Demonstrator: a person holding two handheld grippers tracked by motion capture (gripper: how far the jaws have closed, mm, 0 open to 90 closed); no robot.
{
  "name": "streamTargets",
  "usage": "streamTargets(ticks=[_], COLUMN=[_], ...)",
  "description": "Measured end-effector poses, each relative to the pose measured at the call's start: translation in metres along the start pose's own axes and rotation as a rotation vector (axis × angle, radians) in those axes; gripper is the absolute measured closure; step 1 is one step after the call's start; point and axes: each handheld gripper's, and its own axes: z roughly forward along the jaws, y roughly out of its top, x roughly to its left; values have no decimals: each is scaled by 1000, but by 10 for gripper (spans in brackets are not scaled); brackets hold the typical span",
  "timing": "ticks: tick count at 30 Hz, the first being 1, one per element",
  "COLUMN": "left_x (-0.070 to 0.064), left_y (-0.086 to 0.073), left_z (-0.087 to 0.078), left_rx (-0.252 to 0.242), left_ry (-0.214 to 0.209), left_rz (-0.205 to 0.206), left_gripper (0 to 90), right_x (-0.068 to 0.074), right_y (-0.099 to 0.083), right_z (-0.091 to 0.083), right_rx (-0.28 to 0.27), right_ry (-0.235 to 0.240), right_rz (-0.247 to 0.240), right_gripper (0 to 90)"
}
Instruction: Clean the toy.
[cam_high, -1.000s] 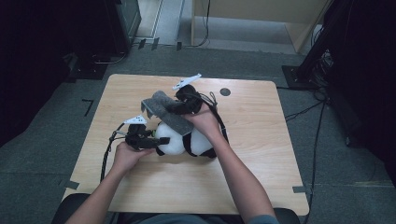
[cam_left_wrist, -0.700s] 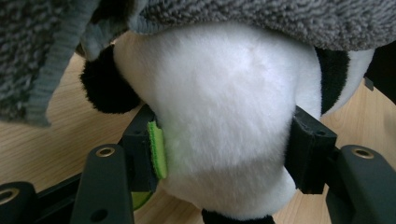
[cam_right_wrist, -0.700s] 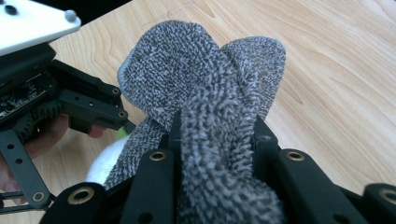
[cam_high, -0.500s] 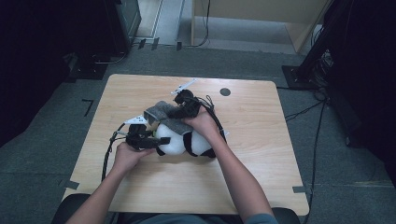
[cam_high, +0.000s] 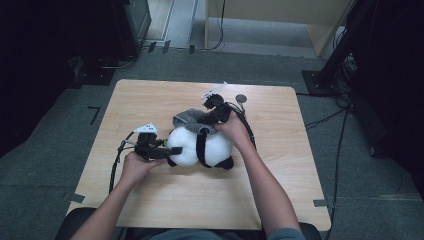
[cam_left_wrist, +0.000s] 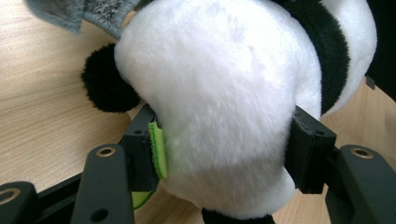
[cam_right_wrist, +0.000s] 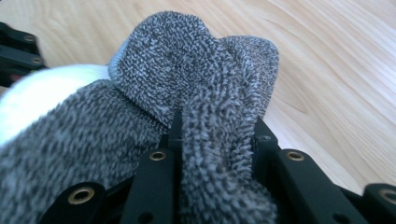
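L tongs (cam_high: 172, 150) clamped on toy panda (cam_high: 200, 147), mid table (cam_high: 150, 100) | R tongs (cam_high: 200, 121) pinching grey cloth (cam_high: 187, 119) draped over panda's top | tip: keep L grip firm, pull cloth slow & even w/ R so it doesn't snag.

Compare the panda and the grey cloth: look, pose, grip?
Look: the panda is smooth white plush with black patches; the cloth is speckled grey terry.
Pose: the panda lies as a rounded body on the table; the cloth is limp and folded, draped against the panda's far side.
Grip: the left gripper clamps the panda's white body with jaws wide; the right gripper pinches a thin fold of cloth.
Shared: both are soft and held.
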Motion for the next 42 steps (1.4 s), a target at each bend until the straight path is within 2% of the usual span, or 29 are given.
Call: streamTargets(ticks=[2, 12, 17, 23, 30, 33, 37, 38, 40, 42], left_x=[0, 0, 0, 0, 1, 1, 2, 2, 2, 2], left_y=[0, 0, 0, 0, 1, 1, 2, 1, 1, 1], left_z=[0, 0, 0, 0, -1, -1, -1, -1, -1, -1], left_rx=[-2, -2, -3, -3, 8, 7, 4, 3, 4, 5], left_ry=[0, -2, -2, -3, -1, -4, -5, -5, -6, -7], left_rz=[-2, -2, -2, -1, -6, -10, -10, -11, -10, -12], left_gripper=[390, 389, 389, 389, 389, 389, 387, 387, 386, 386], right_x=[-5, -29, -38, -48, -59, -67, -71, -71, -72, -71], right_y=[-3, -17, -25, -38, -54, -67, -82, -84, -85, -85], right_z=[-1, -12, -15, -16, -16, -15, -14, -14, -16, -22], right_rx=[-9, -12, -15, -38, -24, -6, -27, -18, -11, -28], right_ry=[0, -51, -69, -58, -93, -102, -101, -103, -123, -140], right_rz=[25, 84, 100, 147, 175, 204, 231, 242, 241, 236], right_gripper=[705, 705, 707, 709, 713, 716, 718, 718, 719, 720])
